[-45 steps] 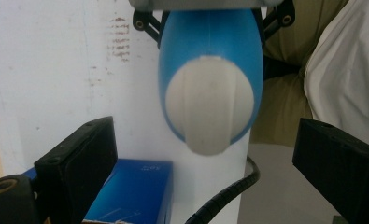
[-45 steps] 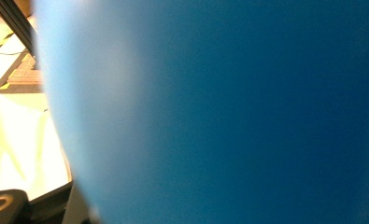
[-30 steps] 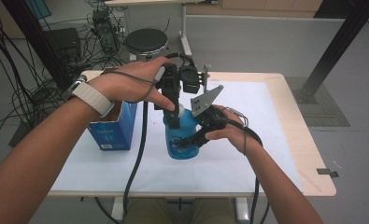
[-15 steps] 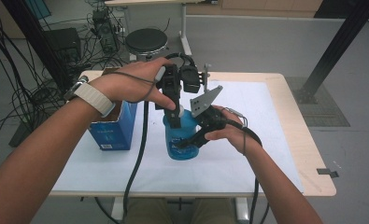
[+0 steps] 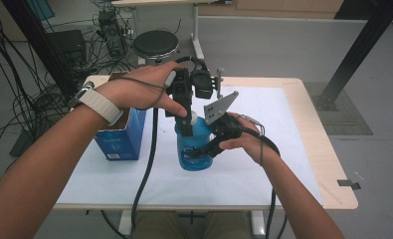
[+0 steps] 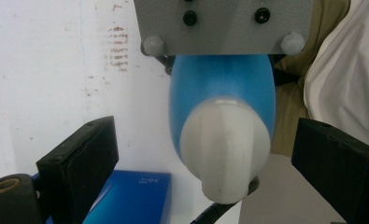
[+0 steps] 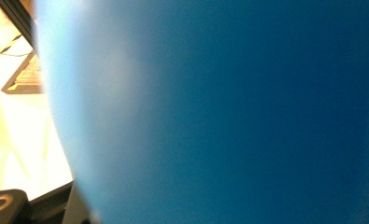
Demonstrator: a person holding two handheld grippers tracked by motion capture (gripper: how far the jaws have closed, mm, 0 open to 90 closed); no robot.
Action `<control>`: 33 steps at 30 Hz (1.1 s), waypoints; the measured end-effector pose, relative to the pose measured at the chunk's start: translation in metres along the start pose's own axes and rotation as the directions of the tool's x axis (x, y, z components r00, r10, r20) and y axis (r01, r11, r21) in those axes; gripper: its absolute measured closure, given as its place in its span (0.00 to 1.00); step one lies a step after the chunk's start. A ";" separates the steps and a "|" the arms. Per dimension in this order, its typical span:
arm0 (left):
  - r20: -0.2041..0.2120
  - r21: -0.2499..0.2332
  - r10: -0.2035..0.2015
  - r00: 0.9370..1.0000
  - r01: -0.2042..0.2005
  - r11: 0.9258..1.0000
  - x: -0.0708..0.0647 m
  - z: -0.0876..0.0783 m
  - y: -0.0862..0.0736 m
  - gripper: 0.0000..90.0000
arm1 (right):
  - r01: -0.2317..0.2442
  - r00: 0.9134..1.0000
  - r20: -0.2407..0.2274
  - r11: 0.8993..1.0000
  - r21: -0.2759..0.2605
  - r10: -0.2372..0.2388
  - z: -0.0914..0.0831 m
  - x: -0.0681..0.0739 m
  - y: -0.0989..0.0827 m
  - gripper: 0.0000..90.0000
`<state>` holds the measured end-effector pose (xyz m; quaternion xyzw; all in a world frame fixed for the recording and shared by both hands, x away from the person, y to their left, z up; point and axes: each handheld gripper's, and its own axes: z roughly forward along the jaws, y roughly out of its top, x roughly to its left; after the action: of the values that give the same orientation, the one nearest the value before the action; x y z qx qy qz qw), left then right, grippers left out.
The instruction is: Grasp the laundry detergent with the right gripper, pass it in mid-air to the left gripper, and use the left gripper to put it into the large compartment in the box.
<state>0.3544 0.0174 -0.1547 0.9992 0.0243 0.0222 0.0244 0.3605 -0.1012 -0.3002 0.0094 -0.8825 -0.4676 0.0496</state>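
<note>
A grey floor (image 5: pixel 283 45) lies around the table (image 5: pixel 308 149). A round stool (image 5: pixel 155 45) stands far behind, cables (image 5: pixel 30 99) left.

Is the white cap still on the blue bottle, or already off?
On. The white cap sits on the blue bottle, between the left gripper's open jaws, which don't touch it.

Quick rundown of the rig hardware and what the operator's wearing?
Both grippers are black. The left gripper has blocky black jaws and trails a thick black cable. The right gripper carries a grey three-cornered plate with holes and a thinner black cable. The forearms are sleeveless; a white watch band sits on the left wrist.
</note>
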 end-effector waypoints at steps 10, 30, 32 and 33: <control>-0.004 -0.003 0.001 1.000 -0.001 1.000 0.000 0.000 -0.001 0.09 | 0.001 1.000 0.001 1.000 0.001 -0.001 0.000 0.000 0.000 0.48; -0.009 -0.003 -0.005 1.000 0.005 1.000 0.001 0.000 -0.003 0.09 | 0.002 1.000 0.002 1.000 0.005 -0.002 0.001 -0.001 0.000 0.48; -0.012 -0.003 -0.005 1.000 0.005 1.000 0.001 0.000 -0.003 0.09 | 0.001 1.000 0.006 1.000 0.003 -0.001 0.001 -0.001 0.000 0.48; -0.010 -0.004 -0.009 1.000 0.009 1.000 0.000 0.000 -0.003 0.09 | 0.001 1.000 0.005 1.000 0.004 -0.001 0.001 -0.001 0.000 0.48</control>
<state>0.3547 0.0205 -0.1544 0.9989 0.0290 0.0273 0.0261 0.3616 -0.1004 -0.3010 0.0087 -0.8834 -0.4661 0.0472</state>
